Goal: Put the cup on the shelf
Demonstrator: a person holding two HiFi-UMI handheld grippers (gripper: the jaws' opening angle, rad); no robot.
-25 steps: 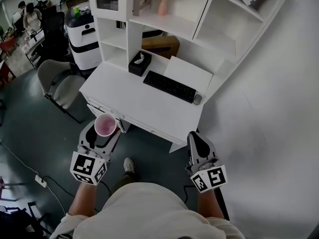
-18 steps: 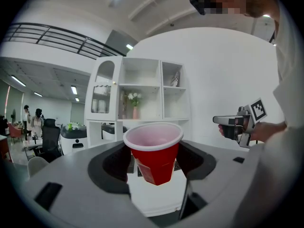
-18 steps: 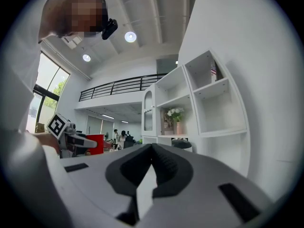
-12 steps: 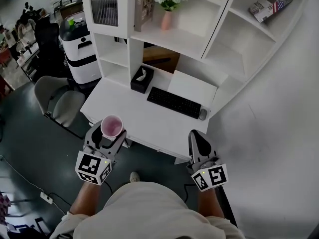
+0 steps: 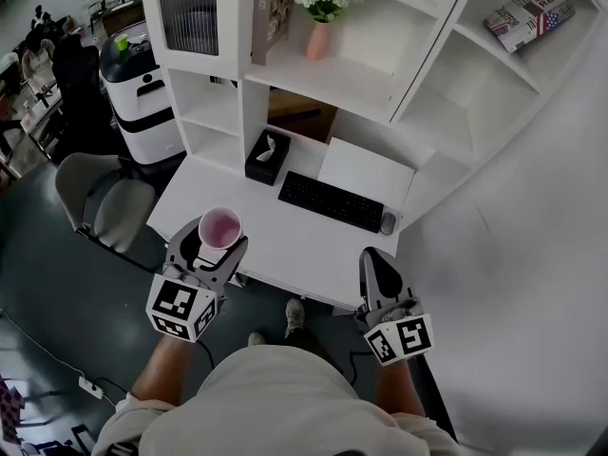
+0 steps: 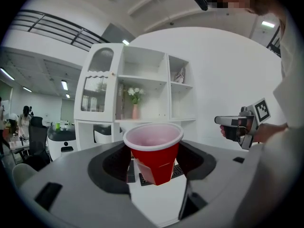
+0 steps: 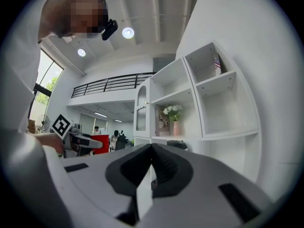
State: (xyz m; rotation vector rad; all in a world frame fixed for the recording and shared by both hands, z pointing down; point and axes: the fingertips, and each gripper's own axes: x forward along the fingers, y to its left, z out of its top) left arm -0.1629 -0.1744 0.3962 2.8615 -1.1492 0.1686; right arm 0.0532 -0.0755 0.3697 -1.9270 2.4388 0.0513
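Observation:
A red plastic cup (image 5: pixel 219 228) with a pale inside stands upright in my left gripper (image 5: pixel 207 251), which is shut on it at the near left edge of the white desk (image 5: pixel 285 231). In the left gripper view the cup (image 6: pixel 154 156) fills the middle, both jaws pressing its sides. The white shelf unit (image 5: pixel 370 74) rises behind the desk, its compartments seen straight ahead (image 6: pixel 142 99). My right gripper (image 5: pixel 380 272) hangs at the desk's near right corner, jaws together with nothing between them (image 7: pixel 151 167).
On the desk lie a black keyboard (image 5: pixel 330 200), a mouse (image 5: pixel 386 221), a white pad (image 5: pixel 365 172) and a black tissue box (image 5: pixel 267 156). A pink vase with flowers (image 5: pixel 318 28) and books stand on a shelf. A grey chair (image 5: pixel 104 202) stands left of the desk.
My left gripper has carried the cup forward and up, from below the desk's near edge to over its left corner. The right gripper has barely moved.

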